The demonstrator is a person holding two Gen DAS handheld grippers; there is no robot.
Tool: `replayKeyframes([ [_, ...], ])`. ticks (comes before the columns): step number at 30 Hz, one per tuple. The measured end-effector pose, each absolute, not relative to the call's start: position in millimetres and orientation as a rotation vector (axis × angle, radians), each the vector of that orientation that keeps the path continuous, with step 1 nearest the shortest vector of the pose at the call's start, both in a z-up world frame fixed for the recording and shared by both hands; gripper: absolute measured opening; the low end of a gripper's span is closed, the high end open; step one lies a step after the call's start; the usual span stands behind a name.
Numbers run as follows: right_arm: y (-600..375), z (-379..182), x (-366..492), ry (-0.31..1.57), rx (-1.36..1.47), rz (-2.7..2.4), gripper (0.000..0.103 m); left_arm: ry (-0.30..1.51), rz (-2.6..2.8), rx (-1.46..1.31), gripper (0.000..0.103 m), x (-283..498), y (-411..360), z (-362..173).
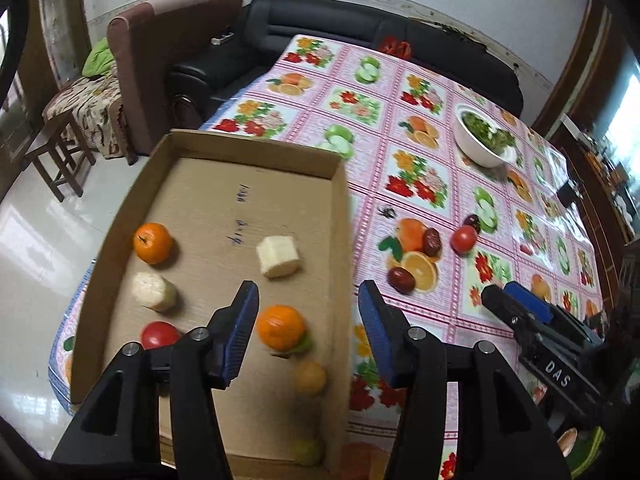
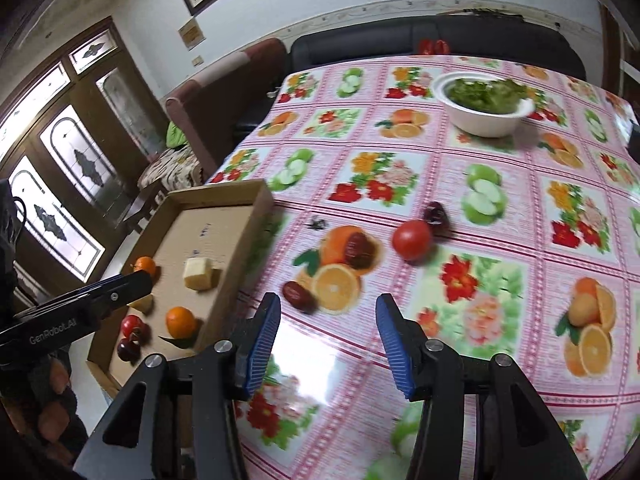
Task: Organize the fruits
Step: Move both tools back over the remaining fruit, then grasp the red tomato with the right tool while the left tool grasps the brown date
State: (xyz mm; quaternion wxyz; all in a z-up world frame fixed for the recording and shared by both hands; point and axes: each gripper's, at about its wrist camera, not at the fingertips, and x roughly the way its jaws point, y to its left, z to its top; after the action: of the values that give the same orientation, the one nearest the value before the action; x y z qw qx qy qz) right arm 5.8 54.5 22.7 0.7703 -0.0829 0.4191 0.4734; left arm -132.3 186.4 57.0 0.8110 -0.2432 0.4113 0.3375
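A shallow cardboard tray holds two oranges, two pale cut chunks, a red tomato and small yellowish fruits. My left gripper hangs open over the tray's right wall, with the nearer orange lying in the tray below its gap. On the cloth to the right lie a loose tomato and three dark red dates. My right gripper stands open and empty above the cloth, just short of the nearest date.
A white bowl of greens stands at the back of the fruit-print tablecloth. A black sofa and a brown armchair stand behind the table. The tray's left side overhangs the table edge, above the floor.
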Motion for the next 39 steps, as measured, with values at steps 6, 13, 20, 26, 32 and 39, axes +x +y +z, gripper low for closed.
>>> replayKeyframes([
  [6,24,19,24,0.912,-0.156,0.967,0.051,0.897,0.669,-0.513,0.050,-119,169,54],
  [13,-5,15,45,0.920,-0.132,0.911,0.052,0.919,0.608,-0.519,0.050,-100,151,48],
  [20,-13,9,57,0.934,-0.114,0.891,0.052,0.949,0.560,-0.529,0.050,-75,136,37],
  [26,3,6,64,0.935,-0.115,0.907,0.052,0.947,0.562,-0.544,0.050,-62,140,27],
  [32,39,-3,70,0.968,-0.109,0.952,0.051,0.952,0.542,-0.557,0.050,-53,148,13],
  [39,79,-23,79,1.036,-0.099,0.975,0.047,0.988,0.505,-0.556,0.050,-42,157,-3],
])
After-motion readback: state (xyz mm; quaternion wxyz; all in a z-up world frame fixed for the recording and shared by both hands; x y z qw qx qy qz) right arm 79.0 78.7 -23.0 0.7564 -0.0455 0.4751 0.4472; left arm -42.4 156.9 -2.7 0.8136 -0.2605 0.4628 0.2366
